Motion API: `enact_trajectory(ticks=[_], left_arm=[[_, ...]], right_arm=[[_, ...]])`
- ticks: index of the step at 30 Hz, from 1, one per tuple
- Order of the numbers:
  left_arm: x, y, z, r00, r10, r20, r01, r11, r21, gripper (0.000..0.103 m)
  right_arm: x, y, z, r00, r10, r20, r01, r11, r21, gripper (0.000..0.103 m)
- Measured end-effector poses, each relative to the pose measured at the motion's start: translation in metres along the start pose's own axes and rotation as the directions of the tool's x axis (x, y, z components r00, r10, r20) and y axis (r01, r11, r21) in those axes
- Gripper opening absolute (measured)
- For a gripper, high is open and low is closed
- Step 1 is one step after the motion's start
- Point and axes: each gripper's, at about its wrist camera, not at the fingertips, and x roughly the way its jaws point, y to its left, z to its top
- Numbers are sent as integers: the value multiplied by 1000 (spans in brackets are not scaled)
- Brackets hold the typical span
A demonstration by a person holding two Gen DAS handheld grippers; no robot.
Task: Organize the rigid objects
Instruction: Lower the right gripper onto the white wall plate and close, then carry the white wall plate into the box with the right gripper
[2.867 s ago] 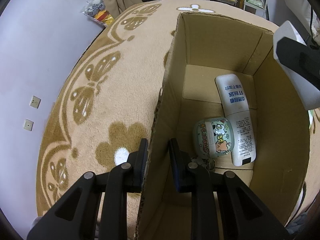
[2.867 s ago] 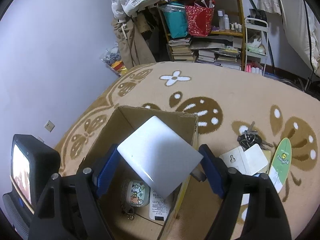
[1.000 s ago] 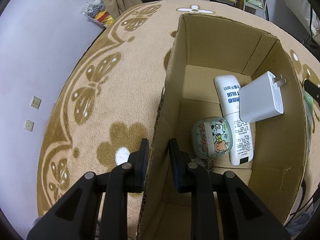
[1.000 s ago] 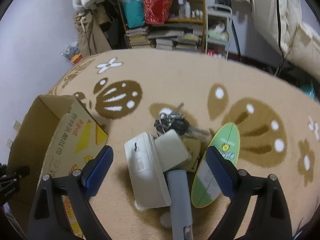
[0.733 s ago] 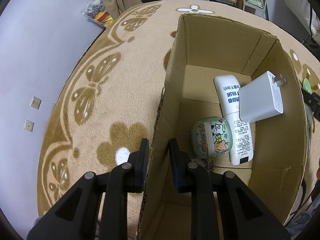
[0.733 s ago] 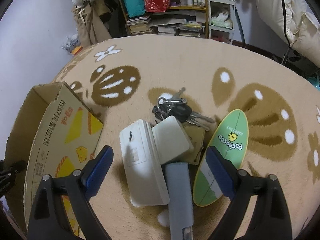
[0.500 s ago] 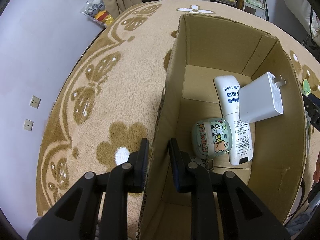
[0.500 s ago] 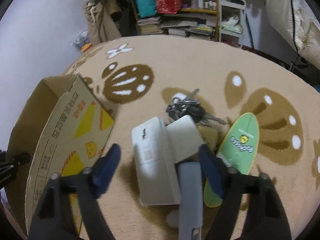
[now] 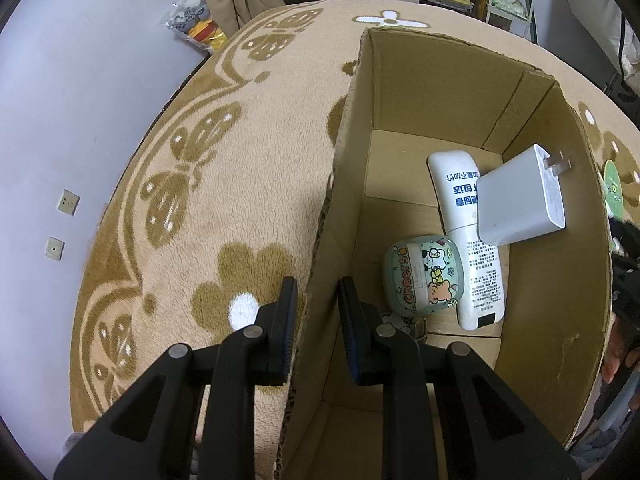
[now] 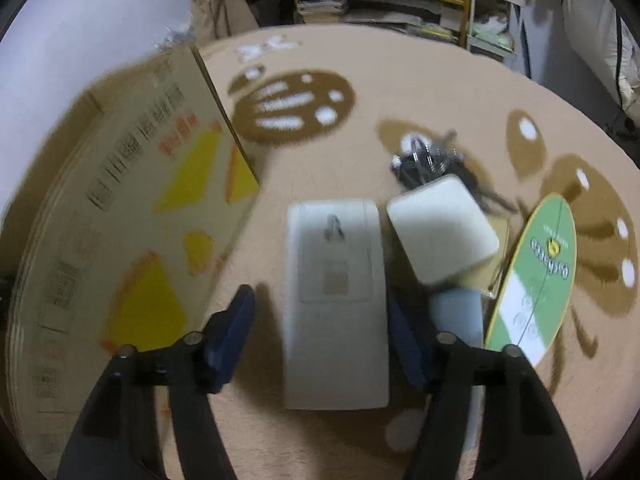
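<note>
On rug, right claw closing round white case, no contact, left claw pinching box wall

The white charger, carried over the cardboard box by the right claw a few seconds ago, now lies inside it, leaning on the white tube. The right claw has swung to the pile on the carpet and dropped low; its jaws have just been closing, now straddling the long white case.
</note>
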Motion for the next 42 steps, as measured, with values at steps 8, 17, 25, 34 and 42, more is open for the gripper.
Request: enact_trajectory(ticks=[8, 17, 25, 34, 42], left_arm=[[0, -1, 0, 1000, -1, -1, 1, 1000, -1, 21], [-1, -6, -1, 1000, 25, 8, -25, 999, 22, 21], [-1, -5, -2, 1000, 15, 6, -15, 1000, 15, 21], [0, -4, -2, 1000, 27, 8, -27, 999, 24, 21], [0, -5, -2, 1000, 29, 8, -29, 999, 25, 21]], right_arm=[[-6, -2, -8, 998, -43, 43, 43, 999, 10, 51], [-13, -3, -14, 997, -50, 58, 47, 998, 40, 51], [-28, -4, -14, 995, -40, 93, 32, 996, 81, 51], [-63, 5, -2, 978, 9, 206, -29, 995, 93, 51], [-104, 19, 10, 945, 89, 315, -115, 991, 67, 51]])
